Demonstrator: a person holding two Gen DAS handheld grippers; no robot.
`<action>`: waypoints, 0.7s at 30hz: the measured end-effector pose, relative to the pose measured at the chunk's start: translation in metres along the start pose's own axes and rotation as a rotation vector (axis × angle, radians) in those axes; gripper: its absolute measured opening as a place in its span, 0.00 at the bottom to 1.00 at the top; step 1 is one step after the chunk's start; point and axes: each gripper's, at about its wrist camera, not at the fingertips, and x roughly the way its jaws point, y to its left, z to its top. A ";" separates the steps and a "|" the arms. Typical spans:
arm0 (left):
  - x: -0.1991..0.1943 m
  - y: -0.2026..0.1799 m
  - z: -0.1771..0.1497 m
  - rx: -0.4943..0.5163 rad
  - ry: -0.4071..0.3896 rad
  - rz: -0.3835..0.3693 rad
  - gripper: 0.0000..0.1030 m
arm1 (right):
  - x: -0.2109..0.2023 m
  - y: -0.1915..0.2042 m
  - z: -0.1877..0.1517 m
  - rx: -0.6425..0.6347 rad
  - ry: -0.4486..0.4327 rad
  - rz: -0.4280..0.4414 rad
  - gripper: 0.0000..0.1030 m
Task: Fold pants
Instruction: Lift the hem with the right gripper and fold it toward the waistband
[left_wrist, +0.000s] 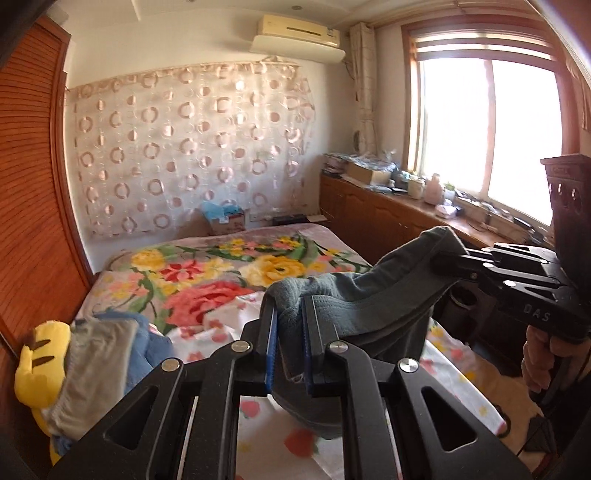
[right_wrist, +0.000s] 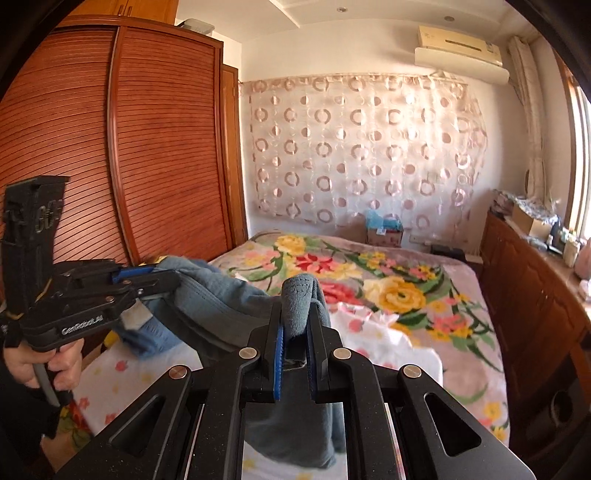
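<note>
Grey-blue pants hang in the air above the bed, stretched between both grippers. My left gripper is shut on one bunched end of the pants. My right gripper shows at the right of the left wrist view, shut on the other end. In the right wrist view my right gripper pinches a rolled edge of the pants, and my left gripper holds the far end at the left. The rest of the cloth droops below the jaws.
The bed has a floral blanket and a white flowered sheet. A yellow plush toy and blue and grey clothes lie at its left edge. A wooden wardrobe stands left; a low cabinet with clutter runs under the window.
</note>
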 end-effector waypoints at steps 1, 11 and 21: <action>-0.002 0.002 0.005 -0.002 -0.011 0.006 0.12 | 0.007 0.000 0.011 0.001 -0.009 -0.008 0.09; -0.005 0.010 -0.073 0.026 0.085 0.018 0.12 | 0.055 0.018 -0.039 -0.019 0.100 0.032 0.09; -0.004 -0.013 -0.204 -0.039 0.292 -0.062 0.12 | 0.090 0.039 -0.180 0.044 0.366 0.141 0.10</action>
